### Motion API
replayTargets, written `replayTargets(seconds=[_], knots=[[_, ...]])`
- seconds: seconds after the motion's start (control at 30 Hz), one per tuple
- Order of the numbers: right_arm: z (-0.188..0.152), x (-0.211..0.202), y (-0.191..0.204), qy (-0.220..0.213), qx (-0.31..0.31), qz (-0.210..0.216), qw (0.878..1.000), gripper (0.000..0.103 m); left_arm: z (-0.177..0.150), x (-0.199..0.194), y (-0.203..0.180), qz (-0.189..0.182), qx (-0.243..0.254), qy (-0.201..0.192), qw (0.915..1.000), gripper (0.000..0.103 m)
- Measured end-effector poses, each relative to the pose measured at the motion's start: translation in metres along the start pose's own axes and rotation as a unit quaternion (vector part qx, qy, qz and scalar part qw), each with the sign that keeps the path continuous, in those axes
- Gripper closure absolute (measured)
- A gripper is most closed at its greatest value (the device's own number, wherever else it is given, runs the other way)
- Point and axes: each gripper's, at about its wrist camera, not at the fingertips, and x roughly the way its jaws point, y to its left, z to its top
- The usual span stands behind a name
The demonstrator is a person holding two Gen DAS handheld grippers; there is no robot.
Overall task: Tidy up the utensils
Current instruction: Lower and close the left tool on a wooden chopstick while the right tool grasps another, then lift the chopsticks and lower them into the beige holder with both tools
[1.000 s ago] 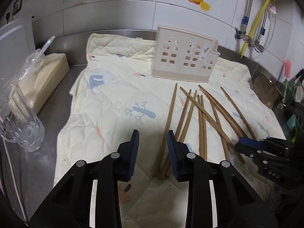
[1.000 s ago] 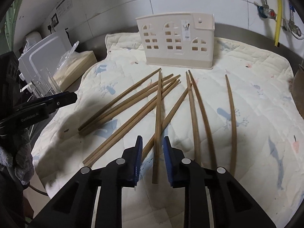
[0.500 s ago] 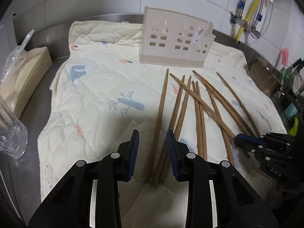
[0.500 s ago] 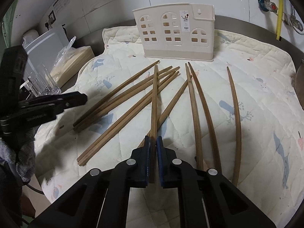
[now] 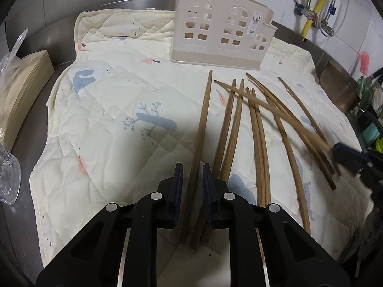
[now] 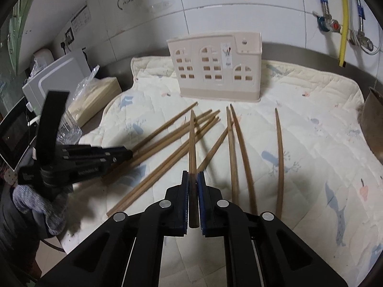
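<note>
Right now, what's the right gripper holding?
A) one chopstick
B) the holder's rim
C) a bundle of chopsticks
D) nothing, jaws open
A: in the right wrist view the right gripper has its jaws shut on one chopstick, whose tip points toward the holder; the other chopsticks lie on the cloth.

Brown chopsticks (image 5: 257, 129) on a cream quilted cloth (image 5: 115, 110) with blue prints.

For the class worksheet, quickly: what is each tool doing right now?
Left tool: closing around a chopstick, gap still visible.
Right tool: shut on one chopstick.
</note>
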Motion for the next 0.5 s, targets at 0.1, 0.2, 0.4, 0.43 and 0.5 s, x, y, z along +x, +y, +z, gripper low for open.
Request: replayTargets(seconds=[0.1,0.2,0.4,0.43,0.5], knots=[[0.006,-0.007,0.0,-0.012,-0.003,-0.001,1.0,0.096,0.0,0.002,0.0,0.006,0.001,-0.001,1.0,0.094],[0.013,-0.013,0.001,-0.024,-0.006,-0.002,1.0,0.096,0.002,-0.004,0.0,0.006,-0.001,-0.009,0.9999,0.095],[0.032,-0.024,-0.001,-0.044,-0.011,-0.003,0.999,0.096,0.012,-0.031,-0.007,0.001,0.01,-0.041,0.9991,0.097],[0.038,-0.026,-0.001,-0.05,-0.014,-0.004,0.999,0.096,0.015,-0.038,-0.008,0.0,0.013,-0.05,0.9986,0.097],[0.045,-0.03,0.0,-0.059,-0.019,-0.007,0.998,0.096,0.021,-0.049,-0.011,-0.002,0.018,-0.065,0.9977,0.097]])
